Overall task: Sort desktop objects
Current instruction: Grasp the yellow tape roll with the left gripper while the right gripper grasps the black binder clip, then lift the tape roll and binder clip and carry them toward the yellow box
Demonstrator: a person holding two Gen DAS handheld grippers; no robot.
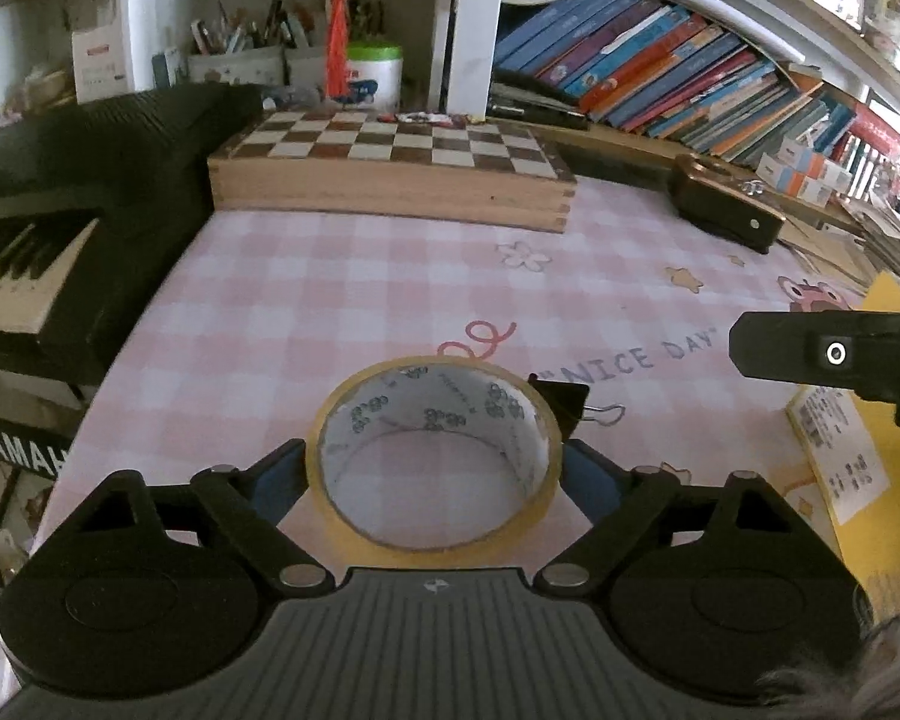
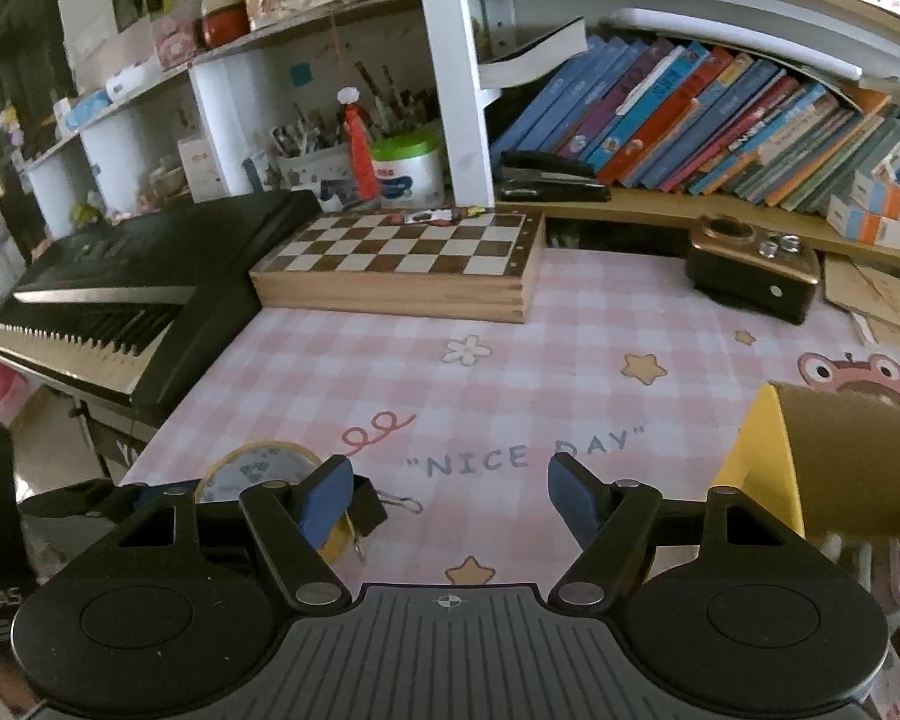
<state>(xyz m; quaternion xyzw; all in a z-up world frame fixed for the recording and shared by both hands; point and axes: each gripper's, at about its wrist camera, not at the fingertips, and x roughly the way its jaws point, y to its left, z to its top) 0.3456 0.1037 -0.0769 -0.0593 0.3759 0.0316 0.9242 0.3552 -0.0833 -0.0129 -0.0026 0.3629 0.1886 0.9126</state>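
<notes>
In the left wrist view, the roll of tape (image 1: 435, 450) is seen lying flat on the desk (image 1: 390, 288), on the near side of the "NICE DAY" lettering (image 1: 636, 357). The left gripper (image 1: 435, 474) is set around the roll with its jaws spread wide, one blue pad on either side; whether the pads are already pressed against the roll cannot be settled from this angle, though they appear just beside it. A black binder clip (image 1: 561, 408) is found touching the roll on the side towards the lettering. Nothing looks sorted so far.

In the right wrist view, the right gripper (image 2: 450, 501) is held over the desk just nearer than the lettering, jaws partly open and empty. A yellow cardboard box (image 2: 834, 462) (presumably the receptacle) is seen to the right of the lettering. The tape and clip are judged still to be collected.
</notes>
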